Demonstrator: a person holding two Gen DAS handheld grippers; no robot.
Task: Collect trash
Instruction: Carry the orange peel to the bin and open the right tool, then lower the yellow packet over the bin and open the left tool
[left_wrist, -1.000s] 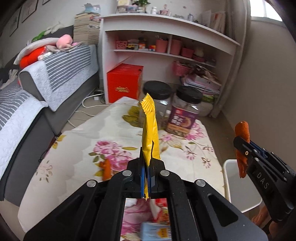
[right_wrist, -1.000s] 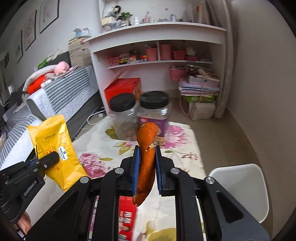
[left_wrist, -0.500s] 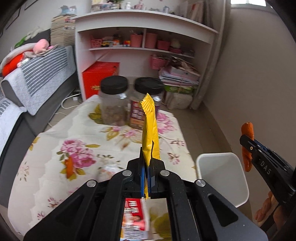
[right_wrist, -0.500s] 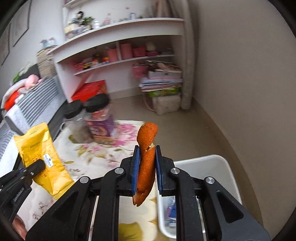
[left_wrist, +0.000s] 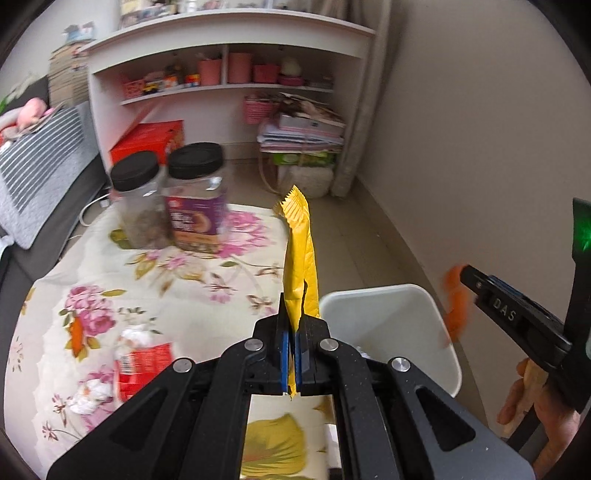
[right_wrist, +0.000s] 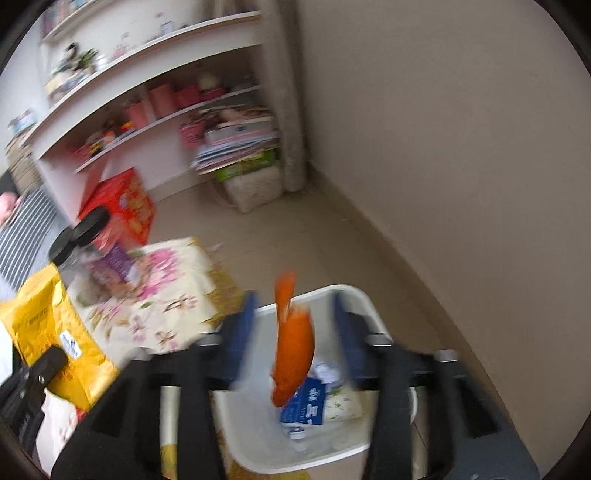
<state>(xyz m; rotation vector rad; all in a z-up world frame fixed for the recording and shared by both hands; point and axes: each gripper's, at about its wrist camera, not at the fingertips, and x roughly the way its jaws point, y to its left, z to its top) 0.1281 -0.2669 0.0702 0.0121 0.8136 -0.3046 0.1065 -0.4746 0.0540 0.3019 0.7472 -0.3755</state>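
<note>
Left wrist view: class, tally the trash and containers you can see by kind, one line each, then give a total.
Yellow packet: 1
Orange peel: 1
Red wrapper: 1
White tissue wads: 2
Black-lidded jars: 2
White bin: 1
Total: 8

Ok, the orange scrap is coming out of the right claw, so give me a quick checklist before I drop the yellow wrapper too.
1. Right claw opening, pads clear of the orange scrap: ok.
2. Orange scrap above the white bin: ok.
3. Left claw shut on the yellow wrapper: ok.
4. Yellow wrapper over the bin: not ok; in the left wrist view it sits beside the bin's near rim, above the floral tablecloth.
5. Room left in the bin: ok; a blue carton and some paper lie at the bottom.
6. Table cleared: not ok; a red packet and white crumpled tissues remain.
</note>
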